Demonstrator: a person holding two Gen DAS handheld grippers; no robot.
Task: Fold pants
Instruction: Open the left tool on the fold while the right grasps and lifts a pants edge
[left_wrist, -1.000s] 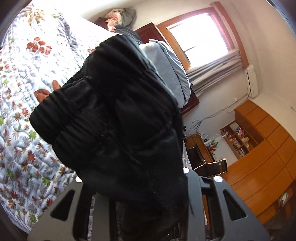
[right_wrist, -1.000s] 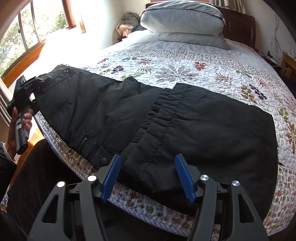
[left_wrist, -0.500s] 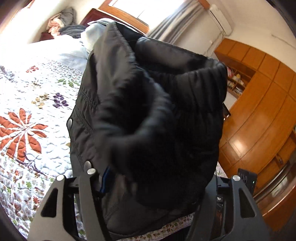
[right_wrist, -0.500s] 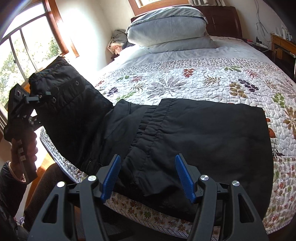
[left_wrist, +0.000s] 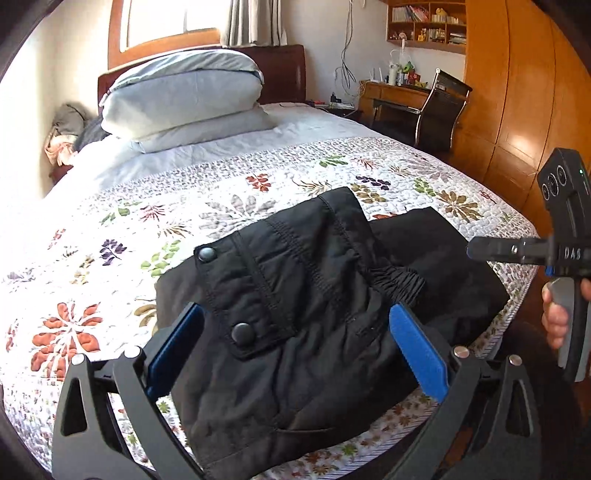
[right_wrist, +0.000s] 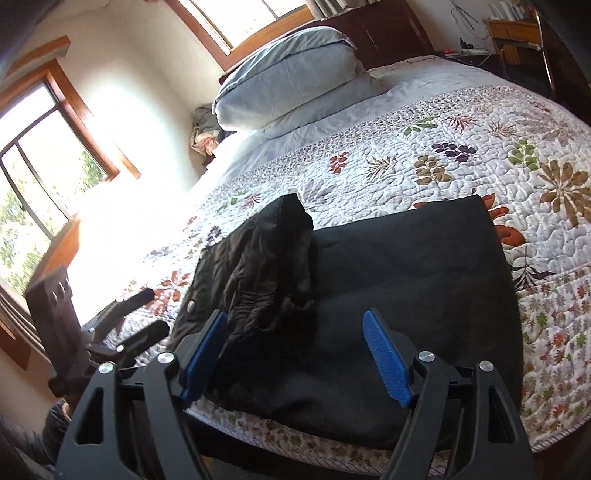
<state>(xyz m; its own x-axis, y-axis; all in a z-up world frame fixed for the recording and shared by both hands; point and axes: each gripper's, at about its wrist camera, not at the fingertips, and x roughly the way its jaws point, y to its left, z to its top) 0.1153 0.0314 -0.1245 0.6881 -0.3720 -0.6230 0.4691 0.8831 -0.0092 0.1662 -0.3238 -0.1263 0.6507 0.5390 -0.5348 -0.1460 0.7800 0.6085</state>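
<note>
Black padded pants (left_wrist: 317, 306) lie folded on the floral quilt (left_wrist: 122, 236) at the bed's near edge; the waistband end with two snap buttons lies loosely on top of the lower layer. My left gripper (left_wrist: 295, 350) is open, its blue pads on either side of the top layer, not clamping it. In the right wrist view the pants (right_wrist: 406, 280) show a rumpled raised flap at the left. My right gripper (right_wrist: 295, 354) is open just above the pants' near edge. The left gripper (right_wrist: 144, 314) shows at the left there, the right gripper (left_wrist: 480, 249) at the right of the left wrist view.
Grey pillows (left_wrist: 184, 96) are stacked at the dark headboard. A desk and chair (left_wrist: 439, 110) and wooden wardrobe (left_wrist: 524, 92) stand to the right of the bed. Windows (right_wrist: 40, 173) are on the left wall. The bed edge runs just under both grippers.
My left gripper carried the waistband end over to the right, laid it on the other half and opened. My right gripper stayed open near the front edge.
</note>
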